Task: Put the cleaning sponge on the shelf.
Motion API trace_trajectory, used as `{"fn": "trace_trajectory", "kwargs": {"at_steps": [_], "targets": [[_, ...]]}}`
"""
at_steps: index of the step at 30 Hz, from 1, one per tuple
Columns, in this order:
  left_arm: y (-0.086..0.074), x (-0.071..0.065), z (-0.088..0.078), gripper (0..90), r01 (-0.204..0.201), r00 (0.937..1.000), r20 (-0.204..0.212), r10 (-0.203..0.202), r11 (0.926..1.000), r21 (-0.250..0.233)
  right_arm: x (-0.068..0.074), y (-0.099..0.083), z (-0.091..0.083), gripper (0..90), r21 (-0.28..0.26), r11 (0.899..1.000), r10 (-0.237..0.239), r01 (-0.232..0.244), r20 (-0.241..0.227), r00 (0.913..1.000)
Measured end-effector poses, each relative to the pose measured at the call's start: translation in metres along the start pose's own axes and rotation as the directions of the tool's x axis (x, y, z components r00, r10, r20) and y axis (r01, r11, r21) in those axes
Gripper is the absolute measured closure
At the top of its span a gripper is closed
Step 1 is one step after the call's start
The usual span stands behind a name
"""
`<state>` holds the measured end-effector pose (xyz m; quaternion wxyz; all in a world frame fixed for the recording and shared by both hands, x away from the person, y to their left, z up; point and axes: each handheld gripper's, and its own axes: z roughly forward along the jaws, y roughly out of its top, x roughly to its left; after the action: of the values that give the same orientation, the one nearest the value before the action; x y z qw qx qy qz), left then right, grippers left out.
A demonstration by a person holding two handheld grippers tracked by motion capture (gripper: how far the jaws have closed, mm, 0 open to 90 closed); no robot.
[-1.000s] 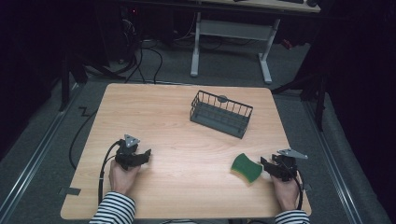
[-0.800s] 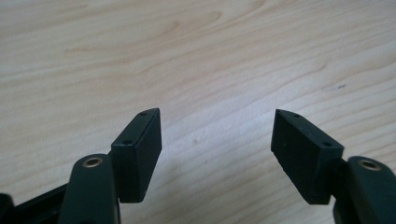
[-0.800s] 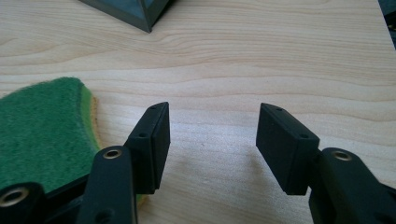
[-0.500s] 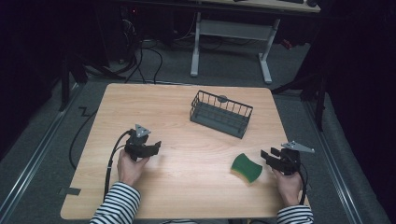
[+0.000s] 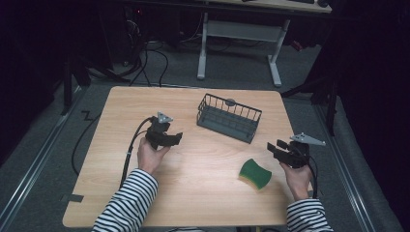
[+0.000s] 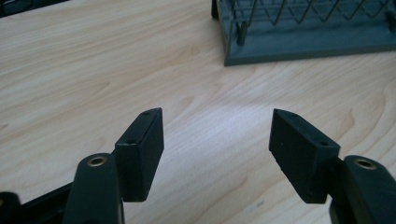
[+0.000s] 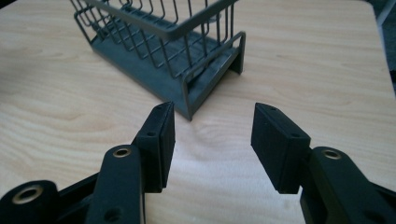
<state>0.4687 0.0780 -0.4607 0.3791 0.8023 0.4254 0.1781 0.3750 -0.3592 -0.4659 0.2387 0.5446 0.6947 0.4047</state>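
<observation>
A dark grey wire basket (image 5: 228,117) stands on the wooden table (image 5: 121,111) right of centre, toward the back. A green sponge (image 5: 256,173) lies flat near the front right. My left gripper (image 5: 177,138) is held above the table left of the basket, open and empty, pointing right toward it; its view shows the basket's base (image 6: 303,42) ahead. My right gripper (image 5: 270,147) hovers at the right edge, just right of the sponge, open and empty, aimed at the basket's near corner (image 7: 187,100).
A person's hands and striped sleeves (image 5: 126,203) come in from the table's front edge. Cables (image 5: 130,145) trail from the left gripper off the table's left side. A white desk frame (image 5: 239,36) stands on the floor beyond the table.
My left gripper has travelled right and away from the front edge, toward the basket. My right gripper has lifted slightly and shifted a little away from the sponge.
</observation>
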Motion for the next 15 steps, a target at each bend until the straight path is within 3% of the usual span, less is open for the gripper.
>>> {"fn": "trace_trajectory", "kwargs": {"at_steps": [2, 4, 10, 13, 15], "targets": [[0.007, -0.002, 0.004, 36.4, -0.018, 0.9998, -0.009, 0.018, 0.9998, 0.002, 0.000, 0.003, 0.002, 49.7, -0.007, 1.000, -0.004, 0.004, 0.009, 0.9999], [0.011, -0.005, 0.007, 37.0, -0.017, 0.9998, -0.004, 0.017, 0.9997, -0.017, 0.001, 0.006, 0.005, 50.0, -0.001, 1.000, 0.000, 0.000, 0.008, 1.0000], [0.028, -0.006, 0.014, 37.7, -0.024, 0.9997, 0.004, 0.024, 0.9996, -0.013, 0.001, 0.016, 0.009, 51.8, -0.003, 1.000, 0.008, -0.008, -0.004, 1.0000], [0.038, -0.002, 0.018, 39.1, 0.015, 0.9993, 0.034, -0.014, 0.9997, -0.019, 0.001, 0.024, 0.011, 52.3, 0.002, 1.000, 0.016, -0.016, -0.016, 0.9998], [0.040, -0.002, 0.019, 39.2, 0.014, 0.9993, 0.034, -0.014, 0.9998, -0.016, 0.000, 0.026, 0.012, 52.3, 0.006, 1.000, 0.018, -0.017, -0.020, 0.9997]]}}
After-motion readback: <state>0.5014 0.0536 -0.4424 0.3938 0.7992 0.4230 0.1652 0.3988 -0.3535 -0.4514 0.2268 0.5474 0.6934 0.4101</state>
